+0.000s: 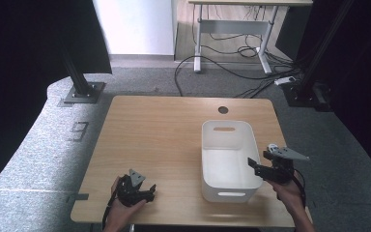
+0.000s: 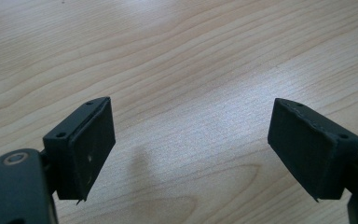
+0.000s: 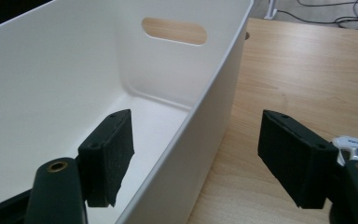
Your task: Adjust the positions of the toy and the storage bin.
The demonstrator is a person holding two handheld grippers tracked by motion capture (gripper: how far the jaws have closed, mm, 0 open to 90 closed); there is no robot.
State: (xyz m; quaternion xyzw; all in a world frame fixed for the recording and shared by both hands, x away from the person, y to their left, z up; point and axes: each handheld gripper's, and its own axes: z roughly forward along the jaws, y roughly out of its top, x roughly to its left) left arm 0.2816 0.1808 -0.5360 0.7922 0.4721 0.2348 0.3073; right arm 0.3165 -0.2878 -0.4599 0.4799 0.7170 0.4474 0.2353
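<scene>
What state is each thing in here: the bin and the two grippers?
Bin: upright on the table, empty, its right wall between the right gripper's jaws.
Left gripper: open, holding nothing, over bare wood.
Right gripper: open, straddling the bin's wall, not yet closed on it.

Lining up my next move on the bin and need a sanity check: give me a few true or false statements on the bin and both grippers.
1. The right gripper straddles the white bin's side wall, one jaw inside and one outside. True.
2. The bin holds several items. False: what shows of its inside is bare.
3. The left gripper is open over the bare wooden table. True.
4. The left gripper is shut on the bin's handle slot. False: in the high view it sits well to the left of the bin, near the table's front edge.
5. The bin lies tipped on its side. False: it stands upright, opening upward.
</scene>
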